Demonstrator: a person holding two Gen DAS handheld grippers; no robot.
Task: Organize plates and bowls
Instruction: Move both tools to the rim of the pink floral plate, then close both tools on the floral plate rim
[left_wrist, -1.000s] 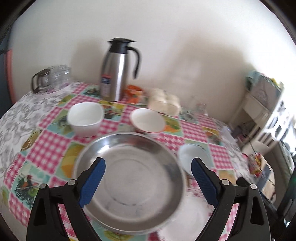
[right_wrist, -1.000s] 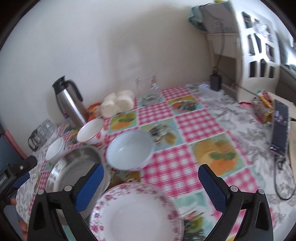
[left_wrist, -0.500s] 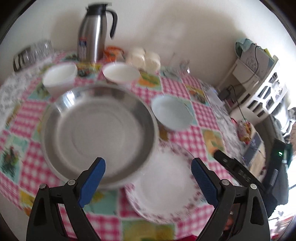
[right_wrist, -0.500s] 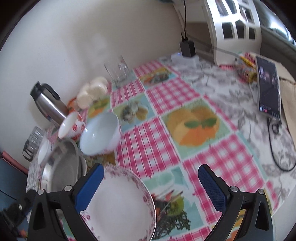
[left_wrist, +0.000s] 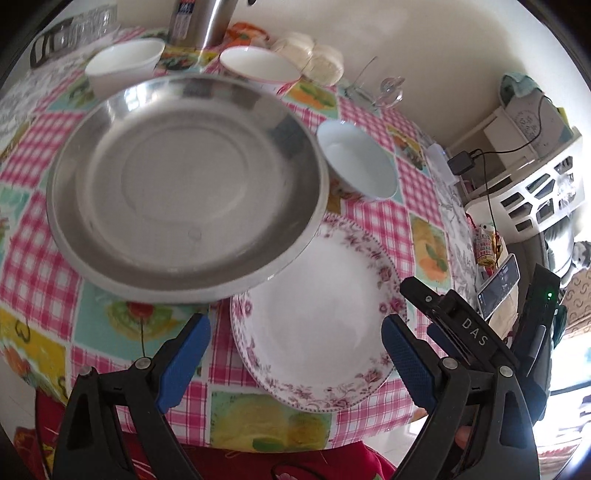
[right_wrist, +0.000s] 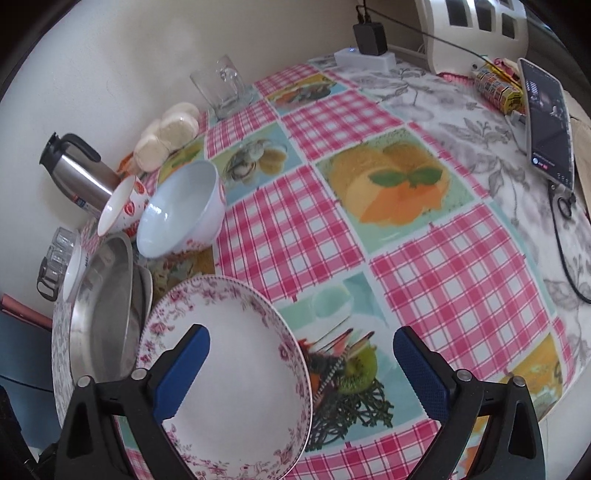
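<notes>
left wrist: steel pan (left_wrist: 184, 181) overlaps floral plate (left_wrist: 317, 325), hiding its rim.

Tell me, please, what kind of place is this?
Most likely a dining table in a home. It has a pink checked tablecloth with fruit pictures, a steel thermos jug near the wall, and everyday dishes such as a white floral-rimmed plate and a large round steel dish.

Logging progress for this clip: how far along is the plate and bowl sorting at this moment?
Barely started. Nothing looks stacked: the steel plate, floral plate, pale blue bowl, red-rimmed bowl and white bowl all sit separately on the table, though the steel plate's rim overlaps the floral plate. Nothing is in hand: left gripper and right gripper are open, over the floral plate. All sorting remains.
</notes>
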